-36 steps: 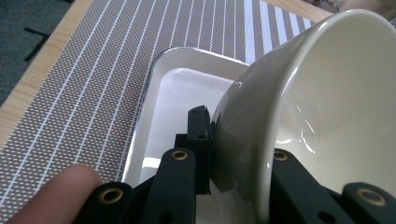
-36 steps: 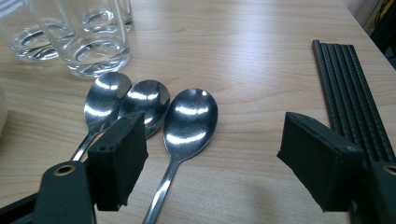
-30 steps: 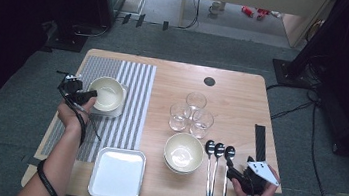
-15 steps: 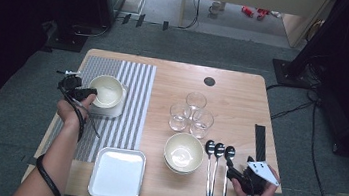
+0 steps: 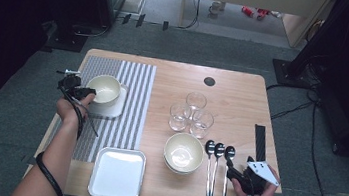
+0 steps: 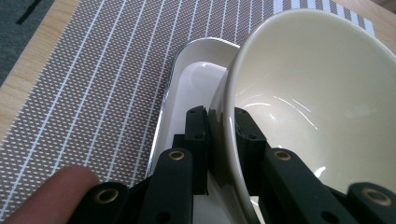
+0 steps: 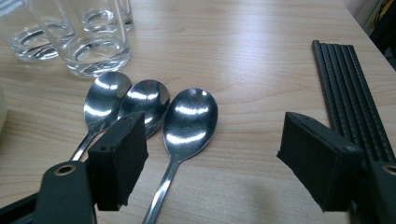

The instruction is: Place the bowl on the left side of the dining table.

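Wooden table (image 5: 242, 101), striped placemat (image 5: 131, 103) at left. Left gripper (image 6: 222, 135) is clamped on the rim of the cream bowl (image 5: 104, 88), which sits on a white dish (image 6: 187, 88). Right gripper (image 7: 212, 163), jaws apart, points along 3 spoons (image 7: 189, 116) lying just ahead, handles toward it.

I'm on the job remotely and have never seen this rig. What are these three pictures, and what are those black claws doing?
There is no robot here: a person holds a two-jaw claw in each hand. The high view looks down on the table. The other two come from cameras riding on each claw.

The left claw is shut on the rim of a cream bowl, one jaw inside and one outside. The bowl sits on a small white tray on the striped mat.

The right claw is open, jaws wide apart, low over the nearest of three spoons.

Also on the table: three glasses, stacked bowls, a second white tray and black chopsticks.
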